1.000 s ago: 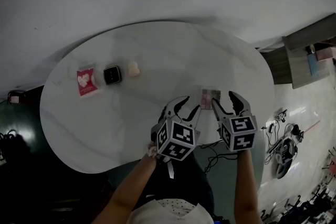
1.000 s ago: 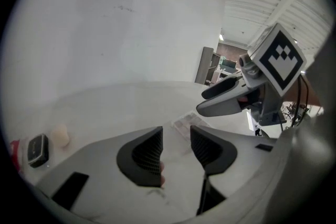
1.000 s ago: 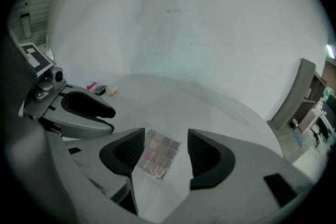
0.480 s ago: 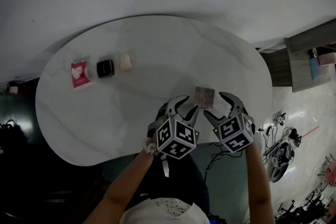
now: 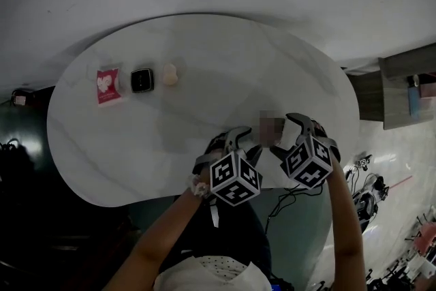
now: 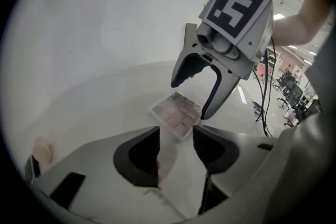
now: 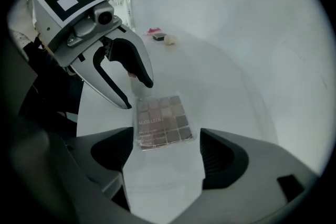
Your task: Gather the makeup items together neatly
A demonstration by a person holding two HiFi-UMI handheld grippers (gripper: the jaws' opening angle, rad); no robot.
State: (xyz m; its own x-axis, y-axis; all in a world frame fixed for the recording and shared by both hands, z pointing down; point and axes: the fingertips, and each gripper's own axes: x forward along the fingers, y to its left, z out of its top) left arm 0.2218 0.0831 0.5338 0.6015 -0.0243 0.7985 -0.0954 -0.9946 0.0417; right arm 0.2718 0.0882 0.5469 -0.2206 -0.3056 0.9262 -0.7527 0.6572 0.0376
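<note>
While a red packet (image 5: 107,86), a black compact (image 5: 142,80) and a puff (image 5: 170,74) are lined up far beyond the fingers (image 7: 220,160), the eyeshadow palette (image 7: 164,122) is left alone on the bench (image 5: 204,58), just ahead of the right gripper (image 7: 166,157). It and the left gripper (image 6: 176,153) have just been opened wide, nothing held; gathering is judged barely begun.

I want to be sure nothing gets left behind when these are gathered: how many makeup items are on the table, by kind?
Eyeshadow palette: 1
Red packet: 1
Black square case: 1
Beige sponge: 1
Total: 4
</note>
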